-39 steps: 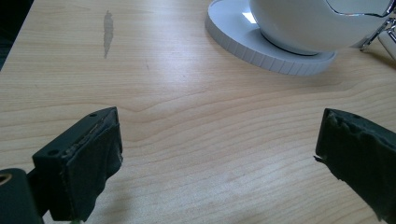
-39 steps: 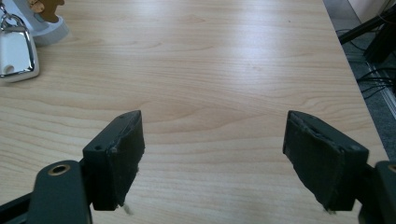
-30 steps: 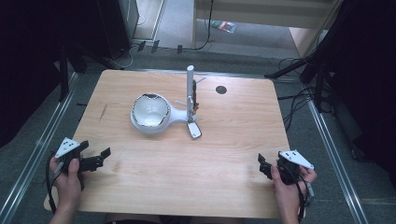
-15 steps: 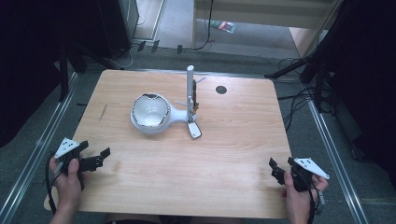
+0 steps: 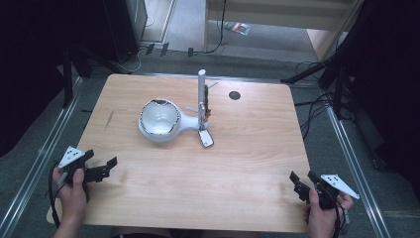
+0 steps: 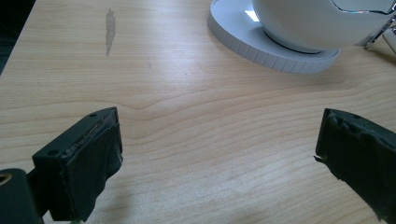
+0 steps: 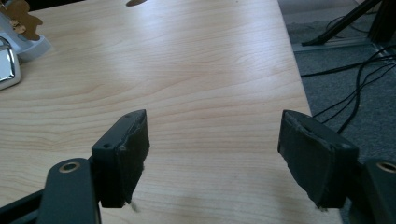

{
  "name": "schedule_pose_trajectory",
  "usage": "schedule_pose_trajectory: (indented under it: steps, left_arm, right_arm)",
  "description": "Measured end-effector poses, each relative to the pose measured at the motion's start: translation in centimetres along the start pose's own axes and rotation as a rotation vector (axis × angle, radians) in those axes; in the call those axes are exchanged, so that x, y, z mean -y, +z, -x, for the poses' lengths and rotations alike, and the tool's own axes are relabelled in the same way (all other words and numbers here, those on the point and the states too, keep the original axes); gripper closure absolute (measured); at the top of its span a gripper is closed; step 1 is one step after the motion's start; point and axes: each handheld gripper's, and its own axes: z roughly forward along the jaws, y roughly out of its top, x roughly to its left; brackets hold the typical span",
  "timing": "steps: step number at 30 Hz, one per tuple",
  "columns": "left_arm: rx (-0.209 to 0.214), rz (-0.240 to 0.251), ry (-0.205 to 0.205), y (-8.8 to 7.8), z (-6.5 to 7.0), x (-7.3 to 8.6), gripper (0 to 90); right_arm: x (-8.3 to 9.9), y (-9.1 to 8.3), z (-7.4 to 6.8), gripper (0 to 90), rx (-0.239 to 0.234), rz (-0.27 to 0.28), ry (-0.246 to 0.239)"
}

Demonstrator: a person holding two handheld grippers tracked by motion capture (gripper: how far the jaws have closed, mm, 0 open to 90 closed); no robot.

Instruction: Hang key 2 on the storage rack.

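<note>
A white bowl (image 5: 158, 119) with a shiny inside sits on a round white base (image 6: 261, 46) at the table's middle. A white upright post (image 5: 201, 94) stands right of it, with a small silver tag (image 5: 206, 139) lying at its foot. My left gripper (image 5: 108, 167) hovers open over the near left of the table, and the left gripper view has bare wood between its pads (image 6: 93, 163). My right gripper (image 5: 302, 177) is open near the front right corner; its jaws have just been closing a little, with nothing between them. Its fingers (image 7: 126, 154) frame bare wood.
The wooden table (image 5: 247, 163) has a black round hole (image 5: 234, 94) at the back right. Metal rails (image 5: 351, 158) run along both sides, and cables (image 7: 355, 88) lie on the grey floor to the right. A dark streak (image 6: 110, 28) marks the wood at the left.
My right gripper has moved to the right and nearer the table's front right corner. The left gripper and the bowl have stayed where they were.
</note>
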Motion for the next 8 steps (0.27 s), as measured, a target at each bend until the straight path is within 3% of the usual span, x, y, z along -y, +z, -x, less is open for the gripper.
schedule_pose_trajectory:
  steps: [5, 8]
  left_arm:
    - [-0.003, 0.001, -0.003, -0.01, 0.0, 0.01, 1.1]
    - [-0.003, -0.001, -0.003, -0.01, 0.0, 0.0, 1.1]
  right_arm:
    - [0.04, -0.09, 0.1, 26.8, 0.033, -0.015, 0.03]
    - [0.03, -0.15, 0.23, 27.0, 0.043, -0.007, 0.022]
